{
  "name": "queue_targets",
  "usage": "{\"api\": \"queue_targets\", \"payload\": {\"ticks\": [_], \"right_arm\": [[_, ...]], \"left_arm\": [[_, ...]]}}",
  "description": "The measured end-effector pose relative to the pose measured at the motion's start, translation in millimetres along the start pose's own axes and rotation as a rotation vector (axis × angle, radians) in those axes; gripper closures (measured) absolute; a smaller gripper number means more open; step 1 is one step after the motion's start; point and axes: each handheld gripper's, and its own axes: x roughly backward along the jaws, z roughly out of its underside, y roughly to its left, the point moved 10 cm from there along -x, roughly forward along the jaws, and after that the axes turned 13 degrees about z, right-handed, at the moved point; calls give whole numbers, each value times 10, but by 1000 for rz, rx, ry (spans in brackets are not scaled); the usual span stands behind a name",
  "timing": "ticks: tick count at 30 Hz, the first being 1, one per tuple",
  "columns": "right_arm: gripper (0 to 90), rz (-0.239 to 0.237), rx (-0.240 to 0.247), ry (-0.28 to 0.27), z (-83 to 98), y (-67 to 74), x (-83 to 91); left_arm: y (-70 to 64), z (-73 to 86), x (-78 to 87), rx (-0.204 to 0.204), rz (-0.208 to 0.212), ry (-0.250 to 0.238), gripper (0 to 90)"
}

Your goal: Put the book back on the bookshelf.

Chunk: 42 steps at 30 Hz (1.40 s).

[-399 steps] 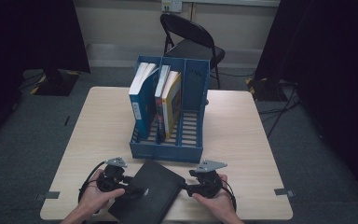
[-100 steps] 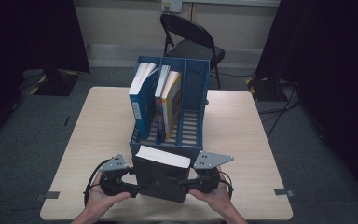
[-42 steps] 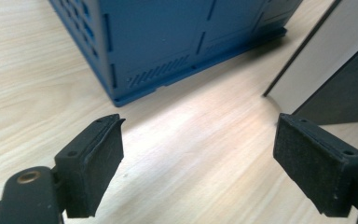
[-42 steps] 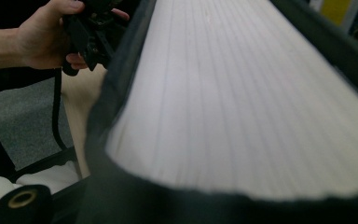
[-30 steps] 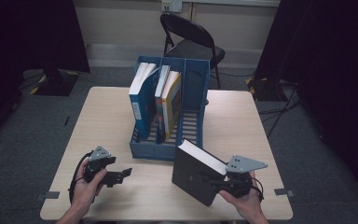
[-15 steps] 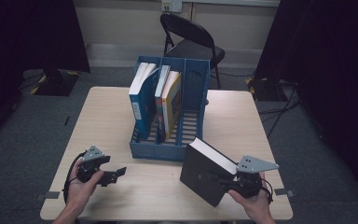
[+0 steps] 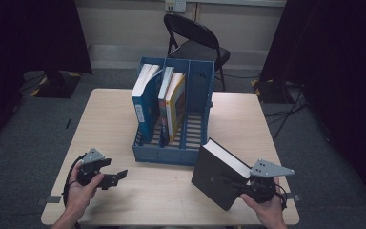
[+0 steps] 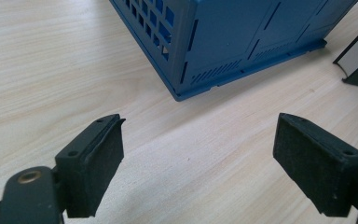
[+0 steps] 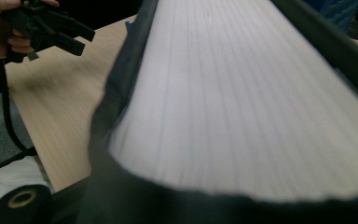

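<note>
The right gripper [image 7: 238, 187] sits at the near right corner of the table [image 7: 100, 109], held in the person's right hand [image 7: 267, 212], with its jaws clamped on a black book [image 7: 217, 179]. The book is lifted clear of the table and tilted, its white page edge [image 7: 226, 157] facing up and away, its lower corner close to the near table edge. In the right gripper view the page block [image 9: 242, 93] runs from the jaws into the distance between the two black covers. The left gripper [image 7: 116, 177] rests low over the near left part of the table in the left hand [image 7: 78, 193], its cable looping beside the wrist. Its jaws stand wide apart with nothing between them; the left gripper view shows both pads [image 8: 95, 163] over bare wood. The two grippers are well apart. Beyond them, at the table's centre, stands a blue file rack [image 7: 171, 152] with three compartments. The left compartment holds a blue book [image 7: 145, 112] leaning to the right; the middle one holds a white-spined book [image 7: 163, 102] and a yellow book [image 7: 177, 107], also leaning. The right compartment [image 7: 198, 133] holds nothing. The black book's upper corner lies just beside the rack's near right corner. Behind the table, on grey carpet, stands a black folding chair [image 7: 195, 40].
</note>
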Motion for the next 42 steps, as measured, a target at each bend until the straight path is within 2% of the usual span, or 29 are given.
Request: {"api": "queue_targets", "payload": {"ticks": [2,4,7,8,16,19,22,26,29,36,40,42], "right_arm": [[524,6,-8,2,8,-30,14],[524,36,-25,2,30,-134,54],[524,48,-31,3,42,-193,71],[524,66,-38,3,53,-269,91],[523,124,-55,-4,65,-494,111],[522,124,-50,-6,41,-514,89],[520,135,-21,-14,-27,-518,31],[522,139,-20,-26,-35,-524,-2],[526,134,-38,-32,18,-536,12],[514,124,-29,0,26,-529,16],[491,131,-26,21,-29,-529,34],[488,136,-32,41,-31,-531,36]], "left_arm": [[4,2,-6,5,-5,2,158],[8,1,-5,3,-8,4,158],[7,2,-7,4,-5,6,158],[11,0,-10,2,-10,4,158],[22,2,-47,-3,-15,16,158],[16,2,-53,-3,-14,18,158],[22,-5,-56,-8,-14,16,158],[27,-2,-54,-9,-18,17,158],[35,0,-55,-10,-22,17,158],[30,-6,-63,-8,-24,14,158],[39,-3,-65,-9,-27,19,158],[41,-1,-62,8,-25,15,158]]}}
